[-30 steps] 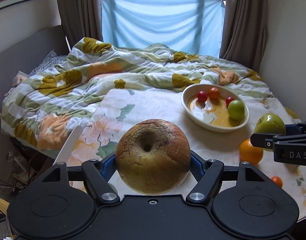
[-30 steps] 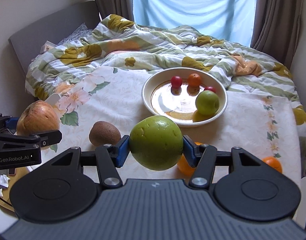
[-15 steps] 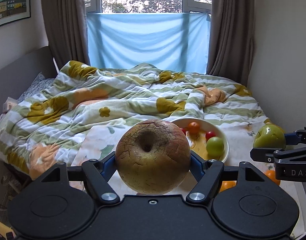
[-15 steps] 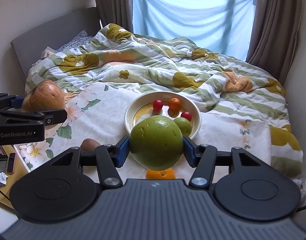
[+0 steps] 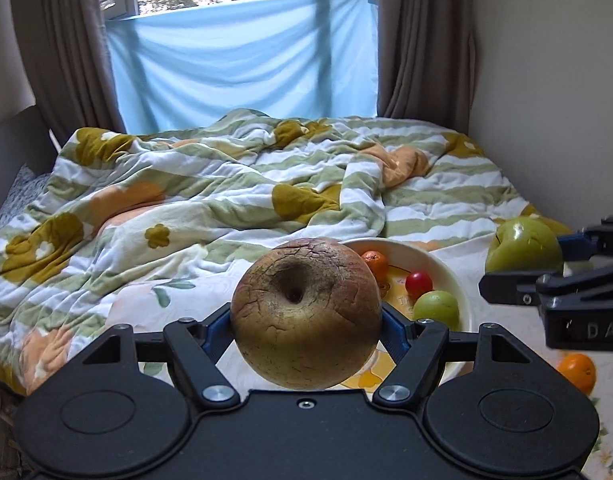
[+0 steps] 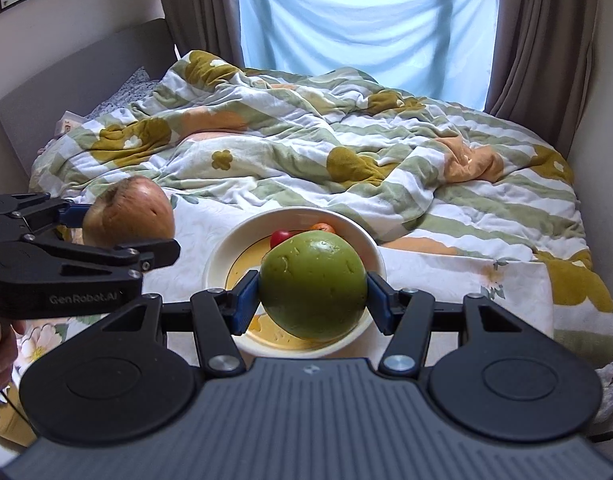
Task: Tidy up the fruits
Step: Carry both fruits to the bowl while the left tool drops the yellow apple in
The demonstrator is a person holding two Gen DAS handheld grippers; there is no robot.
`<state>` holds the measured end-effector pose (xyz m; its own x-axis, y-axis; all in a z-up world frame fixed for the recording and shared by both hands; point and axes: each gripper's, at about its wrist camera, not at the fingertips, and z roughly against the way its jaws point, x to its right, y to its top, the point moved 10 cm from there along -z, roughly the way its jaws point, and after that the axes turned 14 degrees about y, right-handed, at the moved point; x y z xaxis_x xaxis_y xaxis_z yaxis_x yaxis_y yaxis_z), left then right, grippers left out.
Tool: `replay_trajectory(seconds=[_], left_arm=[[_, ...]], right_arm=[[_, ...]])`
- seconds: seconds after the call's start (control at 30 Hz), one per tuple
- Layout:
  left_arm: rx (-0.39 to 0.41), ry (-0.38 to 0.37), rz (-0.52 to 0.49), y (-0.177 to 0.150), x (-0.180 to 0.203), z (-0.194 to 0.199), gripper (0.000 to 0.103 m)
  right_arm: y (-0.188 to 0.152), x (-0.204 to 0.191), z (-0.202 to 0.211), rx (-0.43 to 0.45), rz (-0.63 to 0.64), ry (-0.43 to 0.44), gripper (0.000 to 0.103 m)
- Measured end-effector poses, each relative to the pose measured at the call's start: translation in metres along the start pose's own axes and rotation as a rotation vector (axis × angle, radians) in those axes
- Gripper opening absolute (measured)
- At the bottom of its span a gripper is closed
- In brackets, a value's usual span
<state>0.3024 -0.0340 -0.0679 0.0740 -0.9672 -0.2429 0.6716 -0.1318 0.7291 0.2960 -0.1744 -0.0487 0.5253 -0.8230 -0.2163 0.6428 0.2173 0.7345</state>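
While both large fruits are carried above the bowl [image 6: 222, 258], the task is judged roughly half done. Four small fruits are counted in the bowl: one mandarin [image 5: 374, 261], two red cherry tomatoes [image 5: 419, 284], though only one shows clearly, and one small green apple [image 5: 436, 307]. The brown apple [image 5: 304, 312] is pinched by the left gripper [image 5: 306, 326], the green apple [image 6: 313, 284] by the right gripper [image 6: 312, 300]. One orange [image 5: 576, 372] is left at 3 o'clock.
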Motion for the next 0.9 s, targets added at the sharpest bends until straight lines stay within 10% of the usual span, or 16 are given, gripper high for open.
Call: replay_trajectory(seconds=[0.9], left_arm=[[0.010,-0.001,-0.294,-0.022,0.056,-0.097,0.088]], right_arm=[[0.013,0.061,-0.072,-0.058,-0.101,-0.044,0.071]])
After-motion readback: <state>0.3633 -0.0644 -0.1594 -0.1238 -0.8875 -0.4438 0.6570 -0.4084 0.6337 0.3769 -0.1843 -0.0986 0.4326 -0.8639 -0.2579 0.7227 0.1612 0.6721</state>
